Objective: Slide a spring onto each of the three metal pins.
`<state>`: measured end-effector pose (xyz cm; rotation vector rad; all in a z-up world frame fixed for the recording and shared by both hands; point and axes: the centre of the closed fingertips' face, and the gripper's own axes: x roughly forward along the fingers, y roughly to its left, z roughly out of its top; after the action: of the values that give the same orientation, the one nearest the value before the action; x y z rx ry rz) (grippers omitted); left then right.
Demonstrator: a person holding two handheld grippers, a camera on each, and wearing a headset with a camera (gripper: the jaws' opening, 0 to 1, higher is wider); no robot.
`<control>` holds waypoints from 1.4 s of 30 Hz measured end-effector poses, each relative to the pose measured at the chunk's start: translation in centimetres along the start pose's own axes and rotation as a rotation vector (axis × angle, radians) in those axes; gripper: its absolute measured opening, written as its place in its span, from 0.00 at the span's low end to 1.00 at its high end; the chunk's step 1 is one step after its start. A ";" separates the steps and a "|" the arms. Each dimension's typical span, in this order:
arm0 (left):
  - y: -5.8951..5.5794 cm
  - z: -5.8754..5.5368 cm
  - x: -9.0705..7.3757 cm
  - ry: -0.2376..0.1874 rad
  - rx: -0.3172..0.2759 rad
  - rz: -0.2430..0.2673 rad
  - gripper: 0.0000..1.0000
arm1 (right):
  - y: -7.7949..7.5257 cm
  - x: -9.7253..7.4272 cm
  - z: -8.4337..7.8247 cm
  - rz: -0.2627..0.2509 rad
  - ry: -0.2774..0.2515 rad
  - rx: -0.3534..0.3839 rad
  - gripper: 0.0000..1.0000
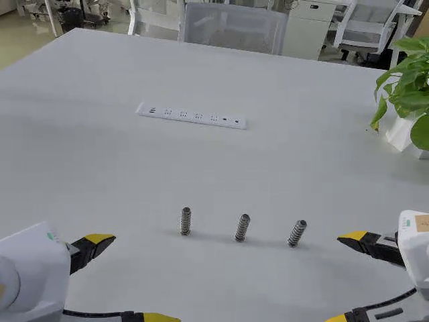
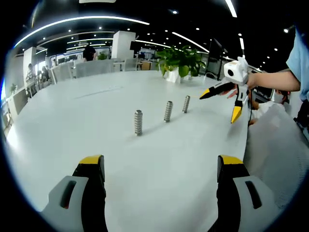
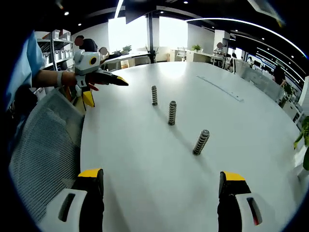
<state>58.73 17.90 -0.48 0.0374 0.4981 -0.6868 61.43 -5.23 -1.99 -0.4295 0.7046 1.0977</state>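
Observation:
Three metal pins stand in a row on the white table, each with a coiled spring on it: the left one, the middle one and the right one, which leans slightly. The same row appears in the left gripper view and the right gripper view. My left gripper is open and holds nothing, left of the row. My right gripper is open and holds nothing, right of the row. Each gripper faces the other across the pins.
A white power strip lies on the table beyond the pins. A potted plant stands at the right edge. Office chairs line the far side. The table's near edge runs just behind both grippers.

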 end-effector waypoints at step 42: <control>0.2 -0.7 0.0 0.006 -0.048 0.013 0.96 | 2.7 -1.6 -2.8 -0.110 -0.118 0.179 0.99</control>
<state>58.61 18.19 -1.12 -0.0021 0.5195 -0.6622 57.67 -6.96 -2.84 -0.2454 0.6614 0.9396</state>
